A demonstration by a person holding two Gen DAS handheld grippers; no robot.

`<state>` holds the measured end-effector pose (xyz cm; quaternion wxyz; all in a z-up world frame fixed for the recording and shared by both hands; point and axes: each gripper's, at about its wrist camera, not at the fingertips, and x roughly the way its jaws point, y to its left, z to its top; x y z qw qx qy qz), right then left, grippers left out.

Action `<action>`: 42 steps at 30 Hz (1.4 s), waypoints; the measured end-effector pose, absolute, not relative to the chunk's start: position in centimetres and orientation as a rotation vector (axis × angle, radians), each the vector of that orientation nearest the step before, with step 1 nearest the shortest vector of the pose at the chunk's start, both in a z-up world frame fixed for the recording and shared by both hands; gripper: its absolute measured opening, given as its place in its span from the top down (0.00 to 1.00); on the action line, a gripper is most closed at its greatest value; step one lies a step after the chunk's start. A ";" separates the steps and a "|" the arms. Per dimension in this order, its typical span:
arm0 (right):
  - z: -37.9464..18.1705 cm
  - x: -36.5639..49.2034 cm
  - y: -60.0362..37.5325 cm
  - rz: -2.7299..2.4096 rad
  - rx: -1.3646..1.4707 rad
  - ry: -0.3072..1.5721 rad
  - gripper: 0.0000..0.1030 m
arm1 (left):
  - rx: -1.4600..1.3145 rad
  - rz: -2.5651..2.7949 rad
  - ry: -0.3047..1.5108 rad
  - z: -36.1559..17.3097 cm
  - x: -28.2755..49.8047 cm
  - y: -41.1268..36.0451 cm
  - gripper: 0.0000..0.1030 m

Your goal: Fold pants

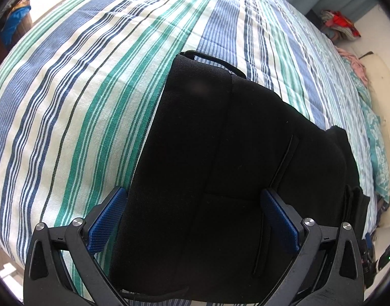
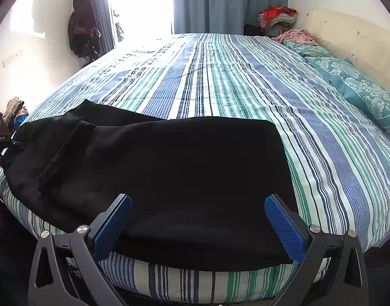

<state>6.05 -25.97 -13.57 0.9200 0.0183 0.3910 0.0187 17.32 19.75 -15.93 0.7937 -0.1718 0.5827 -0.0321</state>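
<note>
We see the black pants [image 2: 169, 168] lying along the near edge of the bed [image 2: 246, 81], on its striped cover, already doubled over on themselves: in the right wrist view the upper layer ends in a straight edge on the right, toward the headboard end of the bed, and a hemmed leg end lies across the lower layer toward the left, foot end. From this we judge that at least one fold is done, leg on leg or the length brought back, though the cloth is so dark that we cannot count the layers. The bundle is not yet compact; the left part spreads wider than the right, and a lower layer peeks out beyond the top one near the bed's far side of the pile. Our left tongs [image 1: 192, 219] stand wide, their blue pads on either side of the cloth from above, gripping nothing that we can see. Our right tongs [image 2: 198, 225] are likewise spread wide at the near edge of the bed, over the pants' front margin, with nothing pinched between them. We reckon what is left is one more fold to shorten the bundle, then squaring the edges. Pillows [image 2: 358, 86] lie at the headboard end, well apart from the pants.
</note>
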 end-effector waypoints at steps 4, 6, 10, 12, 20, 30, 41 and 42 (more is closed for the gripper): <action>-13.5 6.1 -26.1 0.033 0.034 0.800 0.00 | -0.369 -0.067 1.250 -15.9 17.3 19.7 0.00; -13.5 6.1 -26.1 0.031 0.036 0.800 0.00 | -0.369 -0.067 1.251 -16.0 17.3 19.7 0.00; -13.5 6.1 -26.3 0.027 0.038 0.798 0.00 | -0.361 -0.062 1.255 -15.9 17.3 19.7 0.00; -13.5 6.0 -26.4 0.025 0.041 0.798 0.00 | -0.342 -0.047 1.257 -15.7 17.3 19.4 0.02; -13.3 6.2 -26.9 0.025 0.073 0.793 0.00 | -0.300 -0.023 1.243 -12.9 16.5 18.6 0.69; -12.1 5.9 -28.6 0.018 0.178 0.749 0.00 | -0.502 -0.085 1.141 -3.8 13.7 15.1 0.82; -11.7 5.5 -32.9 -0.075 0.348 0.722 0.00 | -0.380 -0.383 1.148 -1.5 13.9 -5.2 0.83; -11.7 5.3 -33.2 -0.085 0.349 0.719 0.00 | -0.350 -0.395 1.158 -2.4 14.0 -7.1 0.82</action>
